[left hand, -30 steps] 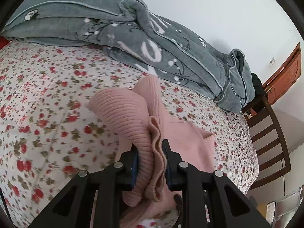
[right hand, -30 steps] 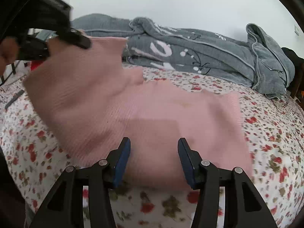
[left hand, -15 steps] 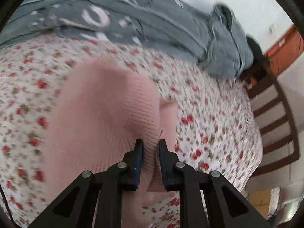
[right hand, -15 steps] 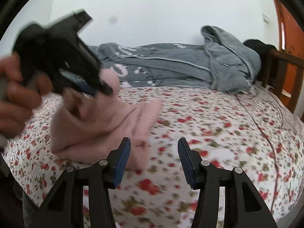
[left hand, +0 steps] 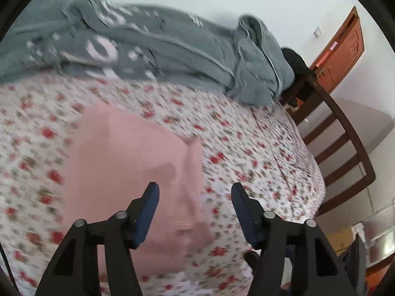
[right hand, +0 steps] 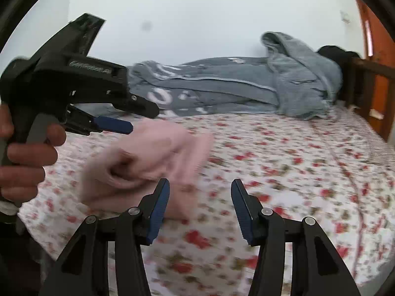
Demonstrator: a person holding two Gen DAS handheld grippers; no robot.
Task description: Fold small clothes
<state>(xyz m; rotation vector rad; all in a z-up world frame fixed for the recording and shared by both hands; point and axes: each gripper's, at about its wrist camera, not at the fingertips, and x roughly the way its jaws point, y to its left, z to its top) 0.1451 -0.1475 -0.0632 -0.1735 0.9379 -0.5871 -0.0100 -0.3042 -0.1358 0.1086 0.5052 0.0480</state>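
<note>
A small pink knitted garment [left hand: 128, 162] lies folded in a loose bundle on the flowered bedsheet [left hand: 259, 162]. My left gripper [left hand: 193, 197] is open and empty just above the garment's right edge, which lies between and below its fingers. The right wrist view shows the same garment [right hand: 148, 162] at the left, with the left gripper [right hand: 123, 120] held in a hand above it, jaws apart. My right gripper [right hand: 200, 199] is open and empty over the sheet, to the right of the garment.
A grey blanket [left hand: 153, 49] with white lettering is heaped along the far side of the bed [right hand: 234, 91]. A dark wooden bed frame [left hand: 345, 153] borders the right edge, with an orange door [left hand: 343, 49] beyond it.
My left gripper has opened and let go of the pink garment, which now lies on the sheet. The right gripper has stayed open and shifted little.
</note>
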